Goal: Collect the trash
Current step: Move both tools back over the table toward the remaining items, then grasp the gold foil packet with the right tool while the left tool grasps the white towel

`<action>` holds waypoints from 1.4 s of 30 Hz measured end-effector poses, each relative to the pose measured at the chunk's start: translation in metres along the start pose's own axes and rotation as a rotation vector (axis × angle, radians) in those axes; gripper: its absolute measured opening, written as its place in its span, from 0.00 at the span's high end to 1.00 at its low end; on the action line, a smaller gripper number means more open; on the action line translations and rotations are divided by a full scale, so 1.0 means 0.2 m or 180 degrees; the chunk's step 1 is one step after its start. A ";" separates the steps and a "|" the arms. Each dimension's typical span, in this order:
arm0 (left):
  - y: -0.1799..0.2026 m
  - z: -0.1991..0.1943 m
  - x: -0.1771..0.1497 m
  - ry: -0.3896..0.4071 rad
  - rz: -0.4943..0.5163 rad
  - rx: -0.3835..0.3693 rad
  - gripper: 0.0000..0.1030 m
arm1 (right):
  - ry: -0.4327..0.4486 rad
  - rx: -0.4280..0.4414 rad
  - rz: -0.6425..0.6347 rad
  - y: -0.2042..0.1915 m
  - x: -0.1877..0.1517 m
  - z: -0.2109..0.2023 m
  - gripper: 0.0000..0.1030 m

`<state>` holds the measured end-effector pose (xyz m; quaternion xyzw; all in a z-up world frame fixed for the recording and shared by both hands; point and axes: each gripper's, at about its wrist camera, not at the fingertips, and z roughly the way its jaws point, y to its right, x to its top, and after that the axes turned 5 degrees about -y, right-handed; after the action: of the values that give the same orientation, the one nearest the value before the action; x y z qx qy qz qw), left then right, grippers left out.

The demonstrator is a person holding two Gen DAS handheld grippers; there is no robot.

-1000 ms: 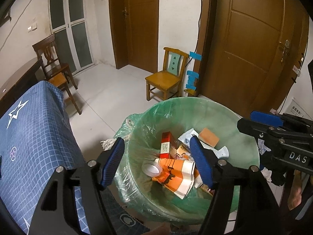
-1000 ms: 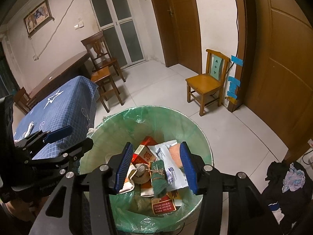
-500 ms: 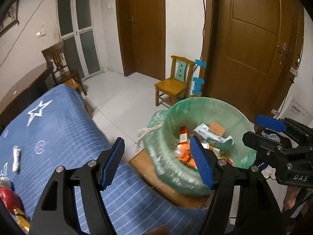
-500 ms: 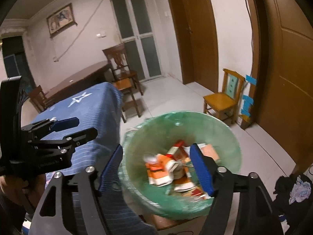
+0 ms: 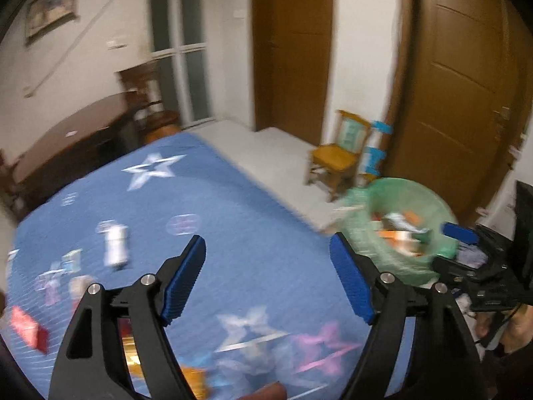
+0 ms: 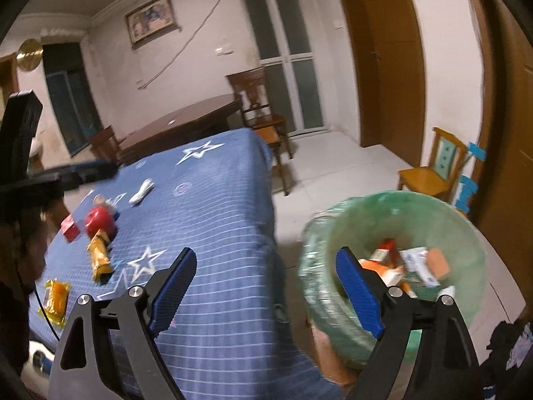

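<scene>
Both grippers, left gripper (image 5: 268, 278) and right gripper (image 6: 266, 293), spread and empty; white wrapper (image 6: 141, 191) lengthwise toward far table edge.

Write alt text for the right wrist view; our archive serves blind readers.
Open, empty right tongs hang over the edge of a blue star-patterned tablecloth, with a green-lined trash bin holding wrappers beside it. Across the cloth lie a red pouch, gold wrappers and a white packet.
</scene>
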<state>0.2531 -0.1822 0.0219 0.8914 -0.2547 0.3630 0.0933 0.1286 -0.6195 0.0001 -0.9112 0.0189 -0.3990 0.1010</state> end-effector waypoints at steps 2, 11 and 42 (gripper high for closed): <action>-0.18 -0.02 -0.02 -0.0077 -0.0132 0.0113 0.29 | -0.0051 0.0070 -0.0054 -0.07 0.01 0.05 0.17; -1.07 0.11 -0.13 -0.0715 -0.0973 0.0569 0.29 | -0.0255 0.0332 -0.0244 -0.38 0.01 0.29 0.16; -1.35 0.68 -0.20 -0.1825 -0.1179 0.0282 0.14 | -0.1425 0.1085 -0.1791 -1.65 0.04 0.96 0.32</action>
<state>0.4512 0.0154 -0.0982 0.9915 -0.0884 0.0852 0.0435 0.2589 -0.2643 -0.0541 -0.9154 -0.3204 -0.2001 0.1391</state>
